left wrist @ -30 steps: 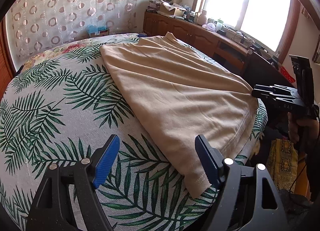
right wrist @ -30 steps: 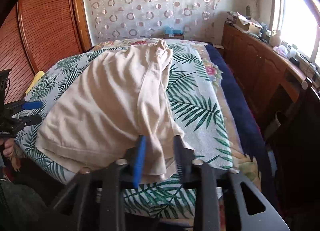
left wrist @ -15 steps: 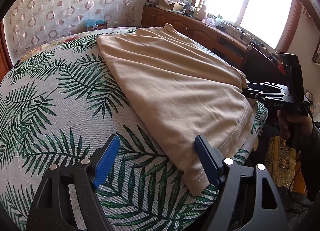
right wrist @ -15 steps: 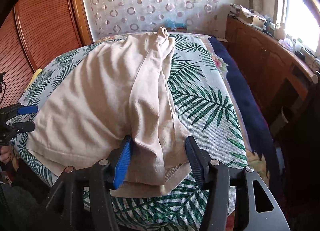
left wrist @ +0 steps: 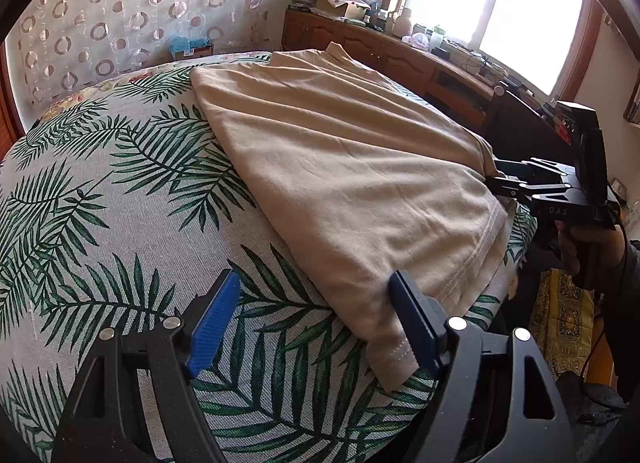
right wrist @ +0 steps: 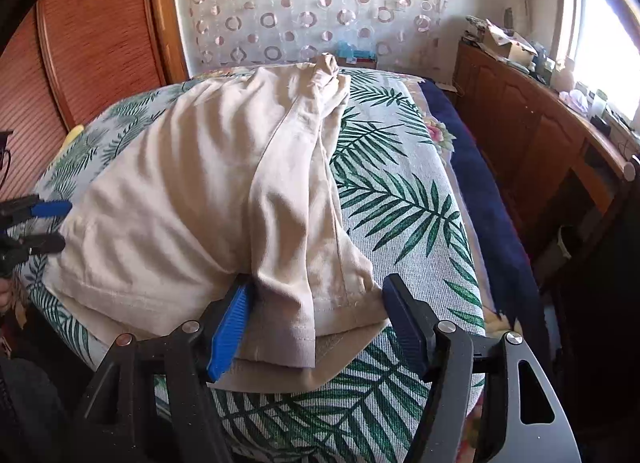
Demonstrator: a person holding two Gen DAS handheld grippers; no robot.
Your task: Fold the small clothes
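The left tongs (left wrist: 312, 327) are spread wide, hovering at the near corner of a beige garment's hem, holding nothing. The right tongs (right wrist: 316, 323) are also spread, straddling a doubled-over strip at the opposite hem corner, probably lined up to pinch it for the next fold. The beige garment (left wrist: 344, 167) lies flat on the bed (left wrist: 120, 199), which has a palm-leaf cover. It is soft knit, faintly creased, one side already folded inward lengthwise.

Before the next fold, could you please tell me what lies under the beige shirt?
The beige cotton shirt lies on the palm-leaf printed bedspread, which shows around it. Whatever lies beneath its folded layers is covered.
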